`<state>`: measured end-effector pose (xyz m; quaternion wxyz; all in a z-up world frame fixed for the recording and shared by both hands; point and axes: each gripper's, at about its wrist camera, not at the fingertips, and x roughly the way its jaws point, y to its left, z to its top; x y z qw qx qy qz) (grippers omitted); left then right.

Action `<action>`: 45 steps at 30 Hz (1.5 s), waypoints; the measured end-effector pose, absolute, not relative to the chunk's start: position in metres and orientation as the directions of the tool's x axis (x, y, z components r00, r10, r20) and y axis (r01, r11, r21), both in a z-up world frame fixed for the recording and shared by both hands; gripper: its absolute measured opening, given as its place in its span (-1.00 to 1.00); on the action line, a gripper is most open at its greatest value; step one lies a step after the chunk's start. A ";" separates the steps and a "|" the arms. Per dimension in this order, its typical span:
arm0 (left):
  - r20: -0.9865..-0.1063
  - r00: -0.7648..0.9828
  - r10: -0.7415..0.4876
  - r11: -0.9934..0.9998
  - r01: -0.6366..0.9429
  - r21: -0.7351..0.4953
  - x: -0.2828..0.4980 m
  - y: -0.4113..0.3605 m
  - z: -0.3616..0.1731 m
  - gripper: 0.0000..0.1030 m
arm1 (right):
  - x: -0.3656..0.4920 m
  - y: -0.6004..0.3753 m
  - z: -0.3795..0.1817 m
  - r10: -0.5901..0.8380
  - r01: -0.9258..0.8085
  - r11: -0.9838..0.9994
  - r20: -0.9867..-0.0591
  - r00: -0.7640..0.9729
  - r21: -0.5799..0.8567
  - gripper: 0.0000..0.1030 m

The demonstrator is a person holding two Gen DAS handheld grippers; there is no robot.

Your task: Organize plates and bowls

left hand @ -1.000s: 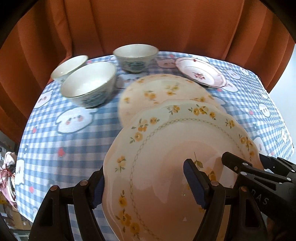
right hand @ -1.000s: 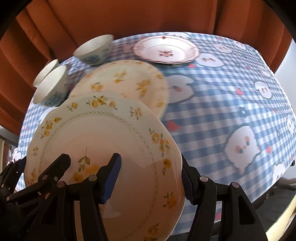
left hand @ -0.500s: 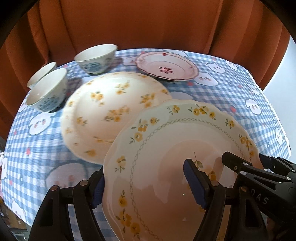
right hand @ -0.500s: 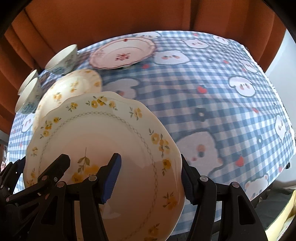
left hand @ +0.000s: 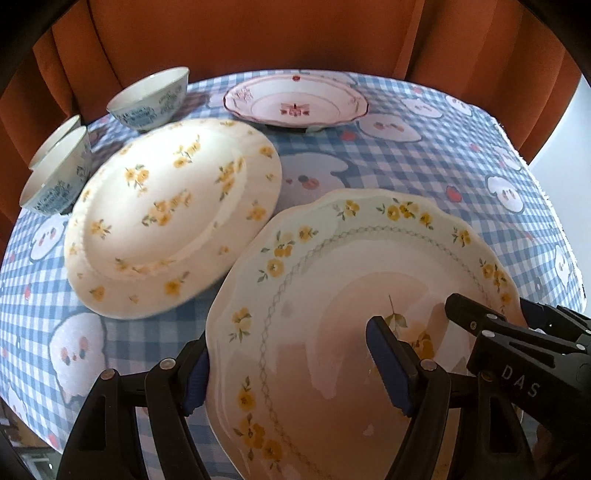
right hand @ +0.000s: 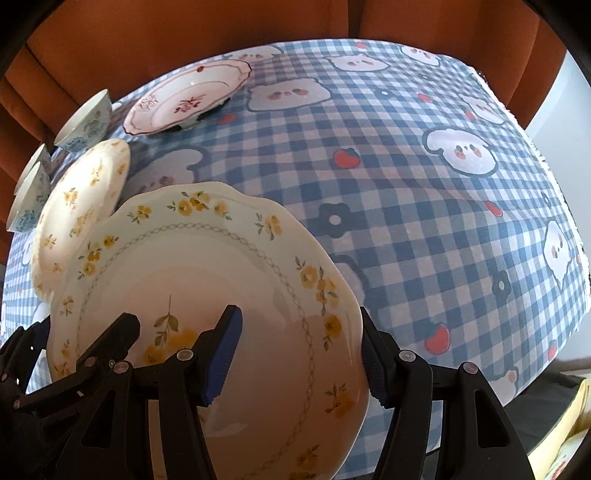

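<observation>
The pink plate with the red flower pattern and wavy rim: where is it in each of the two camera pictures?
Left wrist view: the pink plate with red flower pattern lies top centre, at the table's far edge by the orange curtain.
Right wrist view: the same plate sits upper left.
Shared landmark: the blue-patterned white bowl stands just left of it in both.

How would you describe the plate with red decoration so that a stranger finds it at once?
Look to the far edge of the checked tablecloth, near the orange curtain. The red-patterned plate lies there; unlike the two plates with yellow flowers, it is smaller.
</observation>
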<state>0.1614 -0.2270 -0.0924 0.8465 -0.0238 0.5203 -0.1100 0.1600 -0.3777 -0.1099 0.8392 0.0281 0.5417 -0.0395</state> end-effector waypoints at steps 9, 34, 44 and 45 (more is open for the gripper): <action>-0.893 0.403 -0.201 0.978 0.136 -0.159 0.169 -0.234 -0.104 0.47 | 0.171 -0.385 -0.118 -0.051 0.073 0.997 -0.917 0.396 -0.023 0.24; -0.879 0.432 -0.203 0.974 0.185 -0.134 0.173 -0.177 -0.058 0.82 | 0.159 -0.348 -0.069 -0.073 0.138 0.990 -0.889 0.453 -0.011 0.36; -0.878 0.456 -0.144 0.983 0.168 -0.074 0.180 -0.124 -0.056 0.86 | 0.165 -0.285 -0.056 -0.019 0.085 0.996 -0.863 0.504 0.028 0.78; -0.877 0.457 -0.146 0.982 0.172 -0.074 0.180 -0.121 -0.056 0.86 | 0.166 -0.272 -0.054 -0.018 0.062 0.998 -0.856 0.517 0.017 0.78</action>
